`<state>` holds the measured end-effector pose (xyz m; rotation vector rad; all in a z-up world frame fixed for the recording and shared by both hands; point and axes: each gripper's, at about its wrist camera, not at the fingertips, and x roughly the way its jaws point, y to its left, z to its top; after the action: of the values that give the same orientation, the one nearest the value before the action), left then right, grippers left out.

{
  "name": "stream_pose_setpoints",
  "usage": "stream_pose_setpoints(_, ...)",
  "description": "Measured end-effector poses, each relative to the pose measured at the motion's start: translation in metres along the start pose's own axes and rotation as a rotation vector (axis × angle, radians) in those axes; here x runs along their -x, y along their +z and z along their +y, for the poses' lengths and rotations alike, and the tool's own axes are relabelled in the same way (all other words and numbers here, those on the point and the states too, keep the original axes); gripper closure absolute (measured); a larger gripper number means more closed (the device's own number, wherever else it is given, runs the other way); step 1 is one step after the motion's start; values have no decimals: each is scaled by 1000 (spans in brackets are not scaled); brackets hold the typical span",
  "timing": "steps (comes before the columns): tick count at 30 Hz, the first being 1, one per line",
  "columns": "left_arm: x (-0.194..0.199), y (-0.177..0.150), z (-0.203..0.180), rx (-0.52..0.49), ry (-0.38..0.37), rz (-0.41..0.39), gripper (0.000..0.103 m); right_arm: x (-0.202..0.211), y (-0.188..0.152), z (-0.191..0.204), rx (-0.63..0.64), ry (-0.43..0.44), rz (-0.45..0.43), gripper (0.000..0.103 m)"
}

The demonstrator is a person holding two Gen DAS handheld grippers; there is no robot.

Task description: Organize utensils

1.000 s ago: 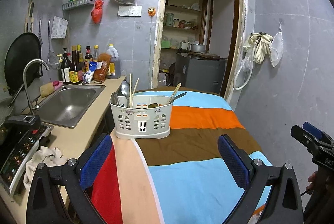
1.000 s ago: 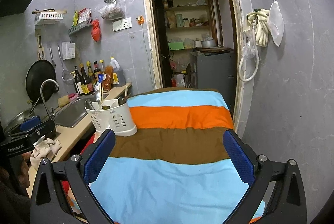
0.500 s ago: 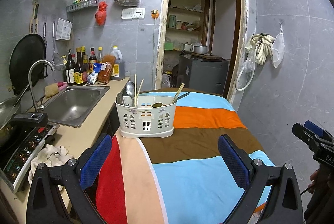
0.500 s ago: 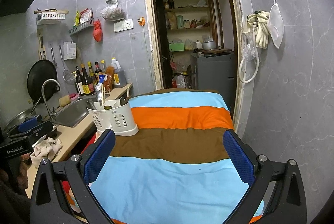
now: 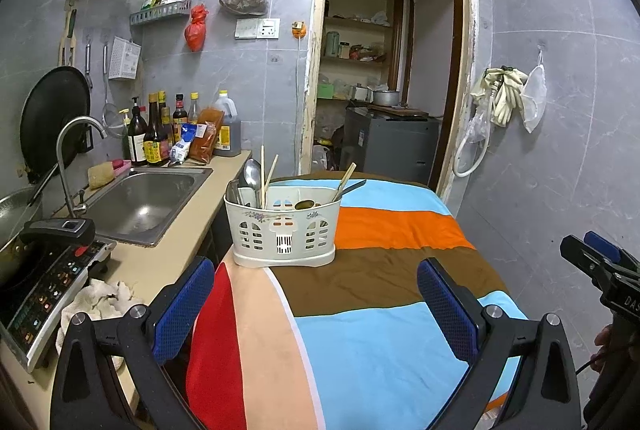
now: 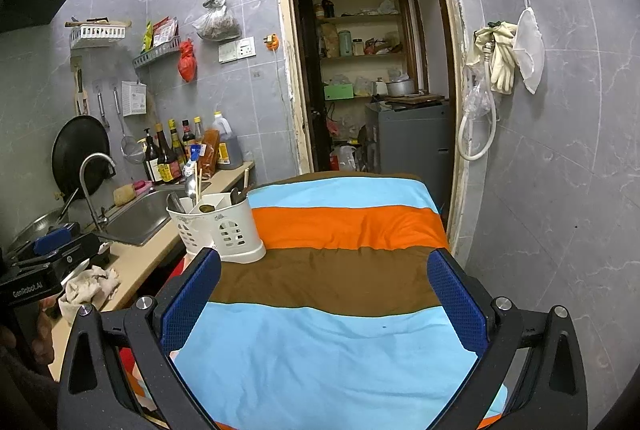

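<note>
my left gripper [image 5: 316,304] and right gripper [image 6: 324,296] match: matte black frames, silver screws, blue mesh-textured pads [image 5: 182,308]. white "genrobot.ai" lettering marks one body.

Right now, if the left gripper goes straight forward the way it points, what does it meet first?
Probably the white utensil caddy on the striped cloth. The open left gripper points just right of it, so it might graze the caddy's right end; depth is unclear.

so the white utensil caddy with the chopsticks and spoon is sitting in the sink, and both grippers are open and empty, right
Not quite. The white utensil caddy is not in the sink; it stands on the striped cloth beside the counter, as the left wrist view shows. The rest holds: chopsticks and a spoon stand in it, and the left gripper and right gripper are open and empty.
</note>
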<state>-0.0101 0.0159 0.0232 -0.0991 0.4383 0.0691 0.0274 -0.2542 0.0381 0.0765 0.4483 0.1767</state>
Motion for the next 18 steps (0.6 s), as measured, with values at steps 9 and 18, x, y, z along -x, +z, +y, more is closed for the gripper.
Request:
stream_pose_setpoints(9, 0, 1, -1, -1, 0, -1, 1, 0, 0, 0, 0, 0, 0, 2)
stream_pose_setpoints(18, 1, 0, -2, -1, 1, -1, 1, 0, 1, 1, 0, 1, -1, 2)
